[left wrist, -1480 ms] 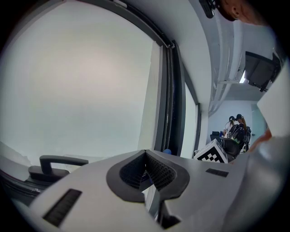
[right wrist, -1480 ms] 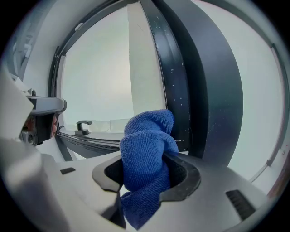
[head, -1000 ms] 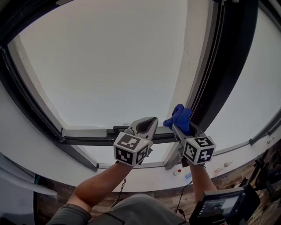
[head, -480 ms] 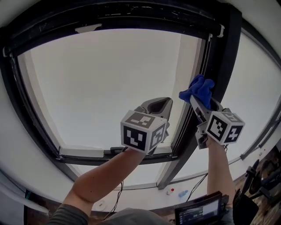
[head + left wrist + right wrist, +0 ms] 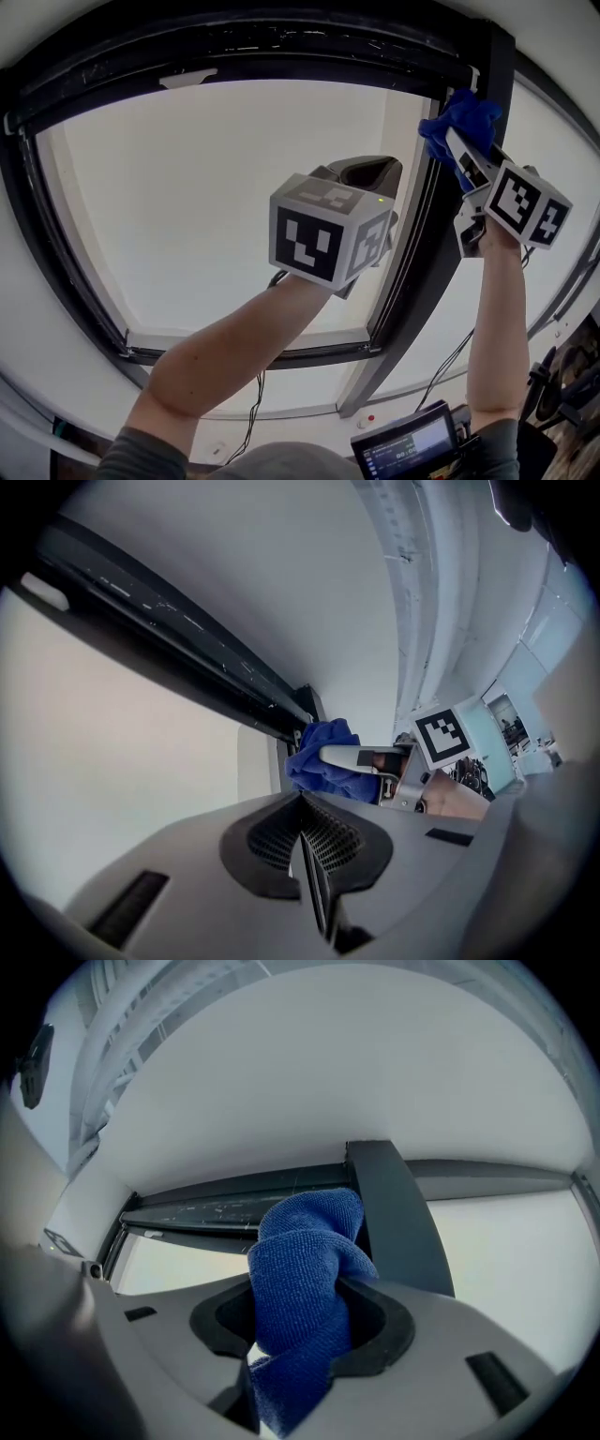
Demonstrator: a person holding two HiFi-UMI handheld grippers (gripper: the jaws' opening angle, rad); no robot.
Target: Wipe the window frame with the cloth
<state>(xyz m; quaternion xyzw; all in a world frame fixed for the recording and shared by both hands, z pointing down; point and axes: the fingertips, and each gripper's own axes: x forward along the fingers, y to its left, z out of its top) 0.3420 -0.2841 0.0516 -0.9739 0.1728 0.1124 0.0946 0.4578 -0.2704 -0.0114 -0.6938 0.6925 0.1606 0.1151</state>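
Note:
A blue cloth [image 5: 461, 120] is bunched in my right gripper [image 5: 457, 141], which is shut on it and raised to the upper right corner of the black window frame [image 5: 281, 42]. In the right gripper view the cloth [image 5: 305, 1288] rises between the jaws toward the junction of the top rail and the dark upright post [image 5: 394, 1213]. My left gripper [image 5: 367, 171] hovers in front of the pane left of the post, shut and holding nothing. The left gripper view shows its jaws pressed together [image 5: 302, 827], with the cloth [image 5: 323, 758] and right gripper [image 5: 375, 761] beyond.
A bright glass pane [image 5: 206, 197] fills the frame's middle. The black upright post [image 5: 431, 253] runs down to the lower rail [image 5: 244, 354]. White wall [image 5: 309, 1072] lies above the frame. A small screen [image 5: 410, 447] and cables sit low near the person's body.
Both grippers have risen. The right one carried the cloth from the lower part of the post up to the frame's top right corner; the left one climbed beside it.

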